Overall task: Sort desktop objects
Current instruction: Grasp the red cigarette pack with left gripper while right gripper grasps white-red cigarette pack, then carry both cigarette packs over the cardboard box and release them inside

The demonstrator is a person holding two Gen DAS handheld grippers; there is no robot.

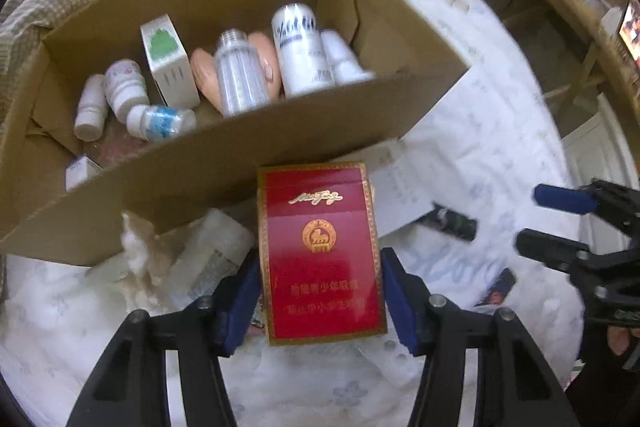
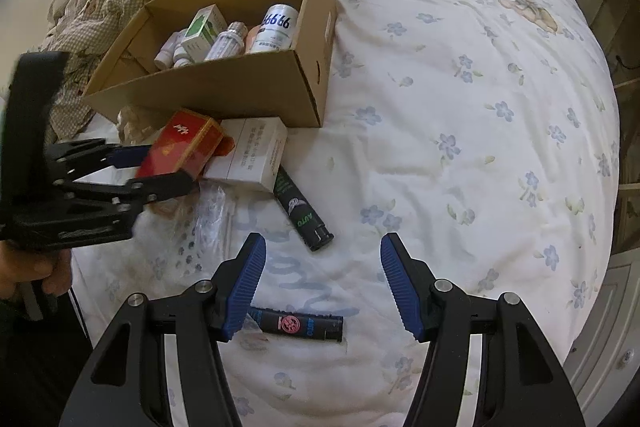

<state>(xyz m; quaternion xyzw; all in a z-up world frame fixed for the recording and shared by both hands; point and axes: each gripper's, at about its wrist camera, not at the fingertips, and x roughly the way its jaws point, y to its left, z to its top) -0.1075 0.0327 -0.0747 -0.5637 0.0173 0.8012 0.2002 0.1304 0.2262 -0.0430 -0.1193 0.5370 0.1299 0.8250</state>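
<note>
The red cigarette pack (image 1: 322, 253) is clamped between the blue pads of the left hand-held gripper (image 1: 320, 291), one pad on each long side. Its long axis runs along the gripper fingers, top end pointing toward the near wall of the cardboard box (image 1: 224, 155), printed face toward the left wrist camera. In the right wrist view the pack (image 2: 182, 143) sits above the bed, just in front of the box (image 2: 256, 95) and next to a white carton (image 2: 250, 153).

The right hand-held gripper (image 2: 322, 283) is spread wide and holds nothing. It hangs over the floral bedsheet (image 2: 460, 147). Below it, near its left pad, a black lighter (image 2: 300, 325) lies crosswise on the sheet. A second black lighter (image 2: 302, 213) lies diagonally farther ahead, one end at the white carton.

The box stands open on the bed and contains white bottles (image 1: 120, 95), a clear bottle (image 1: 238, 75), a white-and-green carton (image 1: 168, 61) and a white can (image 1: 300, 51).
</note>
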